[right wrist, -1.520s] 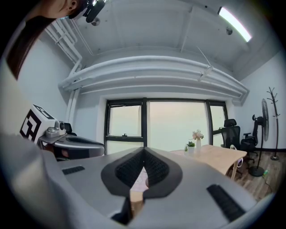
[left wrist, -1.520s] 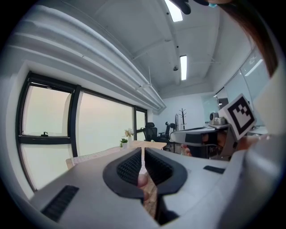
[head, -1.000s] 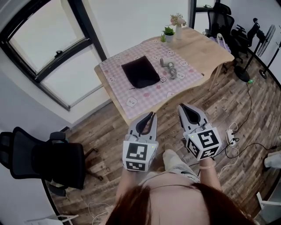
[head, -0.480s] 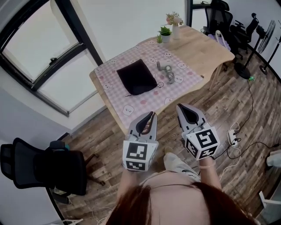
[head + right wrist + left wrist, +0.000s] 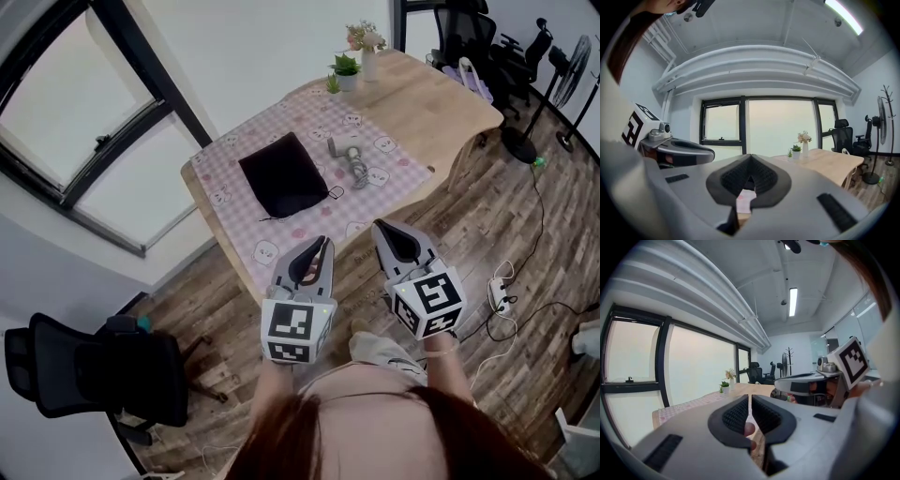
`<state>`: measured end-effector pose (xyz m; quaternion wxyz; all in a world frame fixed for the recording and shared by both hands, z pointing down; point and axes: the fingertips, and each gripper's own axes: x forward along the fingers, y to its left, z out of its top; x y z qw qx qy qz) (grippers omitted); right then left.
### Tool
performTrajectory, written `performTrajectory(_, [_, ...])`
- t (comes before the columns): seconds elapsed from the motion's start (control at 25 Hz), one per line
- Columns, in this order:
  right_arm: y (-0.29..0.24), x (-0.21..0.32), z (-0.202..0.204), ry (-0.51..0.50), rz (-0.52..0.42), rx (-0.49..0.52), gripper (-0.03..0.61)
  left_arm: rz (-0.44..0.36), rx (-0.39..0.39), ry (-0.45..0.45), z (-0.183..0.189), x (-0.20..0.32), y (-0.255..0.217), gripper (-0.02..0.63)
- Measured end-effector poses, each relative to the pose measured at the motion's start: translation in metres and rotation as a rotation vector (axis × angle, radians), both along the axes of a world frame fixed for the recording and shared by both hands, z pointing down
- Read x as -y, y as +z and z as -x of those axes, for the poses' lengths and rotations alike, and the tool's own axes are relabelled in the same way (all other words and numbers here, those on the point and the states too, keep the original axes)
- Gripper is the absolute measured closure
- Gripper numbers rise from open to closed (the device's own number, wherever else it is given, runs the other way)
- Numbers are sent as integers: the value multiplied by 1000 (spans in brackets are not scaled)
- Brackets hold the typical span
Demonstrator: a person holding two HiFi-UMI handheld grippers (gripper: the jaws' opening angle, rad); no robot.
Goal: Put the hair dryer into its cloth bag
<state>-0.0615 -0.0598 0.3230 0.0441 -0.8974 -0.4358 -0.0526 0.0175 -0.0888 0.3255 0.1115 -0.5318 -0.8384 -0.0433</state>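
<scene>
In the head view a black cloth bag (image 5: 284, 175) lies flat on the pink checked tablecloth (image 5: 309, 211). To its right lies the small grey hair dryer (image 5: 347, 146), its coiled cord (image 5: 360, 172) beside it. My left gripper (image 5: 327, 243) and right gripper (image 5: 377, 226) are held side by side over the floor, short of the table's near edge, both shut and empty. In the left gripper view its jaws (image 5: 749, 399) are pressed together, and so are the jaws (image 5: 749, 158) in the right gripper view. Neither gripper view shows the bag or the dryer.
The wooden table (image 5: 441, 98) carries a potted plant (image 5: 346, 68) and a flower vase (image 5: 367, 44) at its far edge. A black office chair (image 5: 94, 370) stands at lower left. More chairs (image 5: 469, 37), a fan (image 5: 565, 80) and a power strip (image 5: 497, 293) are at right.
The table with bag and dryer has slid down and left in the head view and looks nearer. Both grippers keep their places in the picture and stay shut.
</scene>
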Motion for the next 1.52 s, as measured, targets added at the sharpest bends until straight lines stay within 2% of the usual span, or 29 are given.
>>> performTrajectory(0.68, [13,-88,14,-69,-25,21,578,-37,-2,-58,6,-79,16,589])
performTrajectory(1.08, [29,-117,5,-131,-52,31,578,-91,0,-101,-17,-102,36,588])
performTrajectory(1.24, [42,-130,1,-122,-74,39,567,-105,-5,-114,-29,-112,45,588])
performTrajectory(1.36, [51,-143,-4,-115,-91,55,529,-119,-1,-113,-39,-125,52,588])
performTrajectory(1.52, [63,-164,-9,-98,-118,65,528,-135,1,-99,-50,-146,58,586])
